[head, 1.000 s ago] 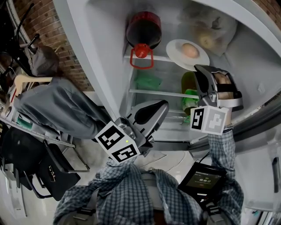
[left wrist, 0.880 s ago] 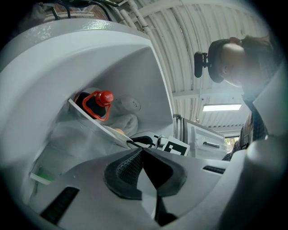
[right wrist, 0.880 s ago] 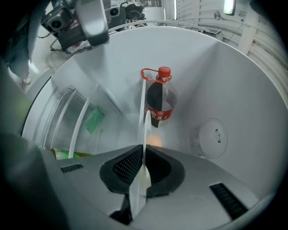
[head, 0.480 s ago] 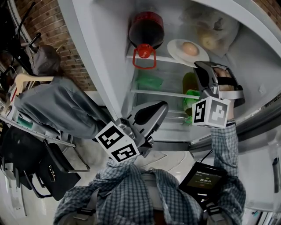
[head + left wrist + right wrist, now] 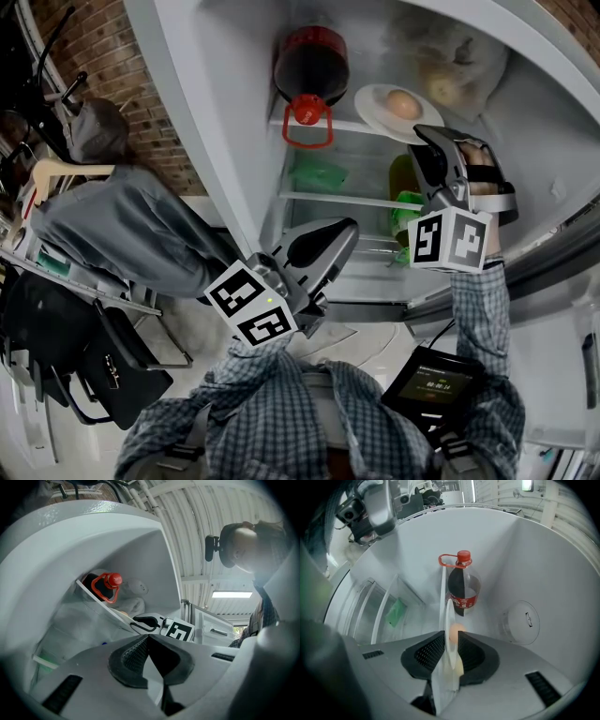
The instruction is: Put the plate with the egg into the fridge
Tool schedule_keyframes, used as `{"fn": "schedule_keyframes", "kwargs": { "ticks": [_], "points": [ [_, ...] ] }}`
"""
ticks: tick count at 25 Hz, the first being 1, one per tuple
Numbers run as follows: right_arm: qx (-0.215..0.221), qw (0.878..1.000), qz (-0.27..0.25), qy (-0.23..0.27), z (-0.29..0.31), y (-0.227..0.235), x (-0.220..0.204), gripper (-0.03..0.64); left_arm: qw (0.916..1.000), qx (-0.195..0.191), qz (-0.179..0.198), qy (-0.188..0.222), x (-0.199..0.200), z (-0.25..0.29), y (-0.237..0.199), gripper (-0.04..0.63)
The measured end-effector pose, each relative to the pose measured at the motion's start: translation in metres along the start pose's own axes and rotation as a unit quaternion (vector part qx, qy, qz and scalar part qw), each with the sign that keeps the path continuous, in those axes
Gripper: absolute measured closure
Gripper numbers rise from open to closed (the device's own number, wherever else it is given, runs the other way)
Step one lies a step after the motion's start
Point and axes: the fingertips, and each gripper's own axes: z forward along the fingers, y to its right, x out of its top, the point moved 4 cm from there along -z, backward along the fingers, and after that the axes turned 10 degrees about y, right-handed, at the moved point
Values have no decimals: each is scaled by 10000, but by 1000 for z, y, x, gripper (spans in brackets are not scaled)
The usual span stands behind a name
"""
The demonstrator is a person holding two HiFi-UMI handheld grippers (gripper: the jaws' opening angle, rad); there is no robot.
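Observation:
A white plate (image 5: 372,99) with a brown egg (image 5: 403,103) lies on the fridge's top glass shelf (image 5: 356,125), right of a dark soda bottle (image 5: 309,66) with a red cap. My right gripper (image 5: 427,141) reaches to the plate's near rim. In the right gripper view the plate (image 5: 449,616) stands edge-on between the pads of that gripper (image 5: 450,648), the egg (image 5: 457,631) just past them; the jaws are opening, with a gap beside the rim. My left gripper (image 5: 337,230) hangs shut and empty below the fridge's lower shelves; its pads meet in its own view (image 5: 147,641).
A clear bag of produce (image 5: 450,66) fills the top shelf's right end. Green packets (image 5: 314,173) and a green container (image 5: 403,202) sit on lower shelves. A person in a grey jacket (image 5: 122,225) stands at left, by a black bag (image 5: 112,375).
My right gripper has shifted a little up and in toward the top shelf, carrying the plate deeper beside the bottle. The left gripper has stayed in place.

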Motion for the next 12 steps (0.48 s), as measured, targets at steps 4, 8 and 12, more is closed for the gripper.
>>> {"fn": "schedule_keyframes", "kwargs": {
  "ticks": [4,8,12],
  "points": [
    [43,9998,185,87,-1,0,1,528,10000,25,-2,6,0,0,0,588],
    [90,9991,379,167,-5,-4,0,493,10000,54,-17,17,-1,0,-1,588],
    [-23,9987,480,195,-13,-2,2,485,10000,65,-48,9,-2,-1,-1,588]
  ]
}}
